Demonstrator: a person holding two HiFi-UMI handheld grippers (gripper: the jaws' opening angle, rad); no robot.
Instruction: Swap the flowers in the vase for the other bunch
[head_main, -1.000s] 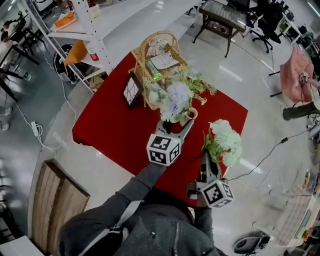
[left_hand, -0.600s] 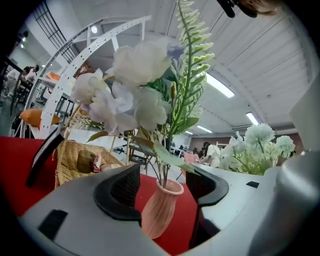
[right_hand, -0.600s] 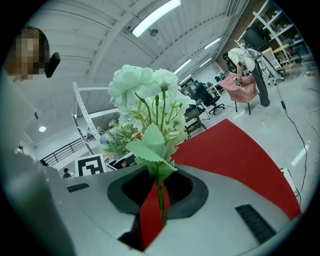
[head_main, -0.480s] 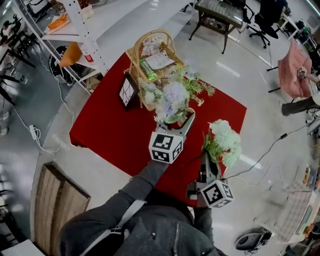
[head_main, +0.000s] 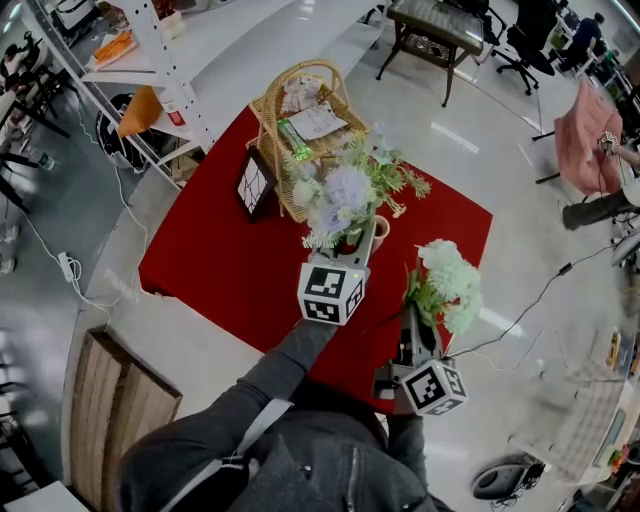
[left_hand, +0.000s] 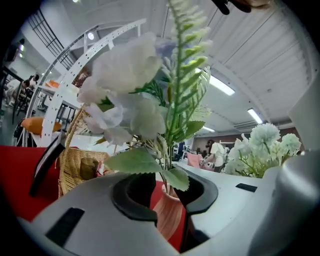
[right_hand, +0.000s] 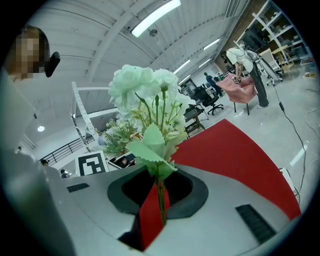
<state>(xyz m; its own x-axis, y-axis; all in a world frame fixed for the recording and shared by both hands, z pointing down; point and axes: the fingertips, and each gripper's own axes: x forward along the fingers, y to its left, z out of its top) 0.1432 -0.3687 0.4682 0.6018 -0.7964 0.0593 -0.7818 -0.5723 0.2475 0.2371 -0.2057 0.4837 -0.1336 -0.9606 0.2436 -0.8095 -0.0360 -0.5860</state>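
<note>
Over the red counter (head_main: 215, 262) now, and the vase (head_main: 380, 228) stands near its middle: a small terracotta pot with a pale rim, just this side of the basket (head_main: 272, 128) and the dark frame (head_main: 254, 183). Out of it rises the lilac bunch (head_main: 345, 190), with pale lilac and white blooms, a tall green fern spike and broad toothed leaves low on the stems.

Left tool (head_main: 362, 240) is right there, reaching in level at the neck of the vase, and its jaws have just been closing. The left gripper view shows the stems running down between the black pads (left_hand: 134, 202) just above the rim, with the pads drawn in against them. That's a clamp on the lilac bunch. The stems are upright with their feet in the vase, and the vase is standing on the cloth.

Off to the right, the white bunch (head_main: 450, 282) is up in the air over the counter's right edge, held upright by the right tool (head_main: 412, 318). It has round greenish-white heads and one jagged green leaf lower down. The right gripper view has its thin stem pinched between jaws standing nearly together, blooms straight above them.

The two bunches stand side by side, near each other but apart. The lilac one is to the left and farther from the person, the white one nearer.
</note>
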